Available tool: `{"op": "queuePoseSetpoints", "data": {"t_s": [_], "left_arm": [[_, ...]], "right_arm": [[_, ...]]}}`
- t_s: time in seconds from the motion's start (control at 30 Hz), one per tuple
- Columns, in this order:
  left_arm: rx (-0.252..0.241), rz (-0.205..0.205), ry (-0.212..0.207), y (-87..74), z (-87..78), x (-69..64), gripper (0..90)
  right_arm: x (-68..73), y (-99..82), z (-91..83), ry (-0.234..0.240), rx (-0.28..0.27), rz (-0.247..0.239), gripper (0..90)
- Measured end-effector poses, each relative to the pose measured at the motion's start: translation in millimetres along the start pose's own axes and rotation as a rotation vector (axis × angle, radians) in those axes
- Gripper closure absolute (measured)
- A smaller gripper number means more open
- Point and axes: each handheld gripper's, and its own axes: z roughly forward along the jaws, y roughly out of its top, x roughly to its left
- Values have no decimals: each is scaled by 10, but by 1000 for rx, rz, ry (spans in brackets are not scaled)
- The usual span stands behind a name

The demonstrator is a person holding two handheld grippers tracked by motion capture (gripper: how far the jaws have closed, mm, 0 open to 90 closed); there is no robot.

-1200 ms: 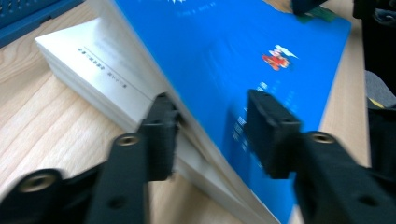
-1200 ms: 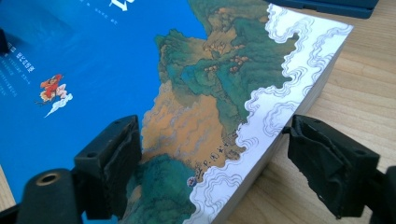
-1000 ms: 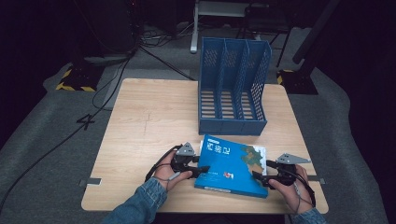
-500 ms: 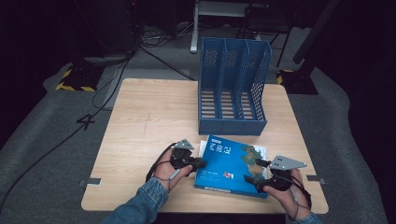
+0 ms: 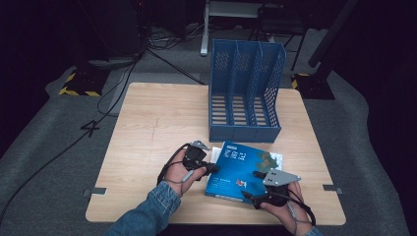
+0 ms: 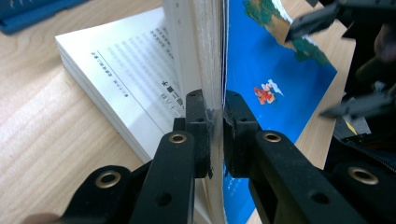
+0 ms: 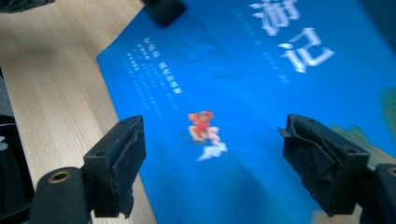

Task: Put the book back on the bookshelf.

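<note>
The blue book (image 5: 243, 172) lies near the front edge of the table (image 5: 147, 128), before the file rack (image 5: 246, 93). The left gripper (image 6: 215, 133) pinches its cover with some pages and lifts that edge. The right gripper (image 7: 212, 170) hangs above the cover, jaws wide and empty, having just narrowed a little. If the thin pinch slips, the pages may fall or tear.
</note>
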Motion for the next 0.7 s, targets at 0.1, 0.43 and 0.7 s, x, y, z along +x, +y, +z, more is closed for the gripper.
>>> {"op": "queuePoseSetpoints", "data": {"t_s": [0.1, 0.43, 0.7], "left_arm": [[21, 2, 11, 79, -12, -30, 823], [5, 13, 10, 210, -75, -95, 825], [-19, 9, 19, 388, -77, -94, 825]], "right_arm": [[85, 32, 46, -22, -7, -43, 198], [312, 63, 268, -77, 16, -185, 167], [352, 80, 305, -162, 38, -264, 155]]}}
